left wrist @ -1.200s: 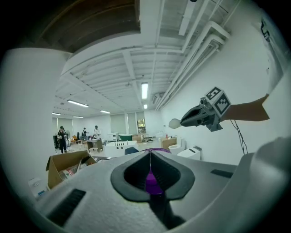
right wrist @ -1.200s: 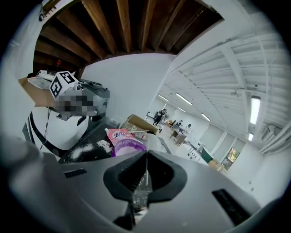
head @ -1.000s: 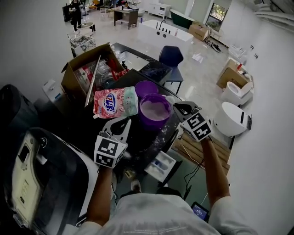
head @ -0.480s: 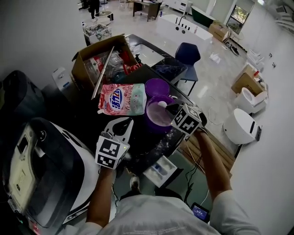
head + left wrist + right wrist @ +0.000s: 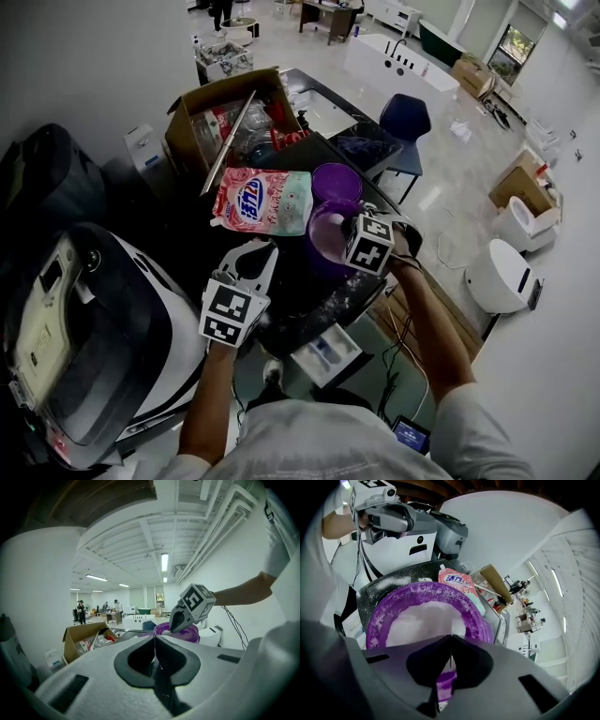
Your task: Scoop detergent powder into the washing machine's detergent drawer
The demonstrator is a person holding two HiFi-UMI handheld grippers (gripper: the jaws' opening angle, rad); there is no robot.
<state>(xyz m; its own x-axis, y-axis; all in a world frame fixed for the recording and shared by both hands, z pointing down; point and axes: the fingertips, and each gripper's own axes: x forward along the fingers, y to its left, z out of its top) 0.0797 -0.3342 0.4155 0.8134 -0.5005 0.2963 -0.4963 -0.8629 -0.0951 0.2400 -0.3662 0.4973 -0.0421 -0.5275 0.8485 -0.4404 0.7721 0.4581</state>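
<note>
A purple bowl (image 5: 319, 230) of white detergent powder (image 5: 417, 620) stands on the dark counter, and it also shows in the left gripper view (image 5: 183, 631). My right gripper (image 5: 337, 246) reaches over the bowl's rim, its jaws shut (image 5: 451, 637) on the handle of a purple scoop (image 5: 444, 682); the scoop's far end is hidden. My left gripper (image 5: 264, 249) hovers left of the bowl, shut (image 5: 154, 638) with nothing in it. The white detergent drawer (image 5: 325, 352) stands pulled out below the counter edge. The washing machine (image 5: 103, 328) is at the left.
A pink detergent bag (image 5: 265, 201) lies behind the left gripper. A second purple container (image 5: 336, 180) sits just beyond the bowl. An open cardboard box (image 5: 230, 122) of clutter stands at the back. Spilled powder dusts the counter (image 5: 352, 292).
My right gripper has swung left from beside the bowl to over its rim. The left gripper has stayed near the counter's front, and the view has shifted slightly.
</note>
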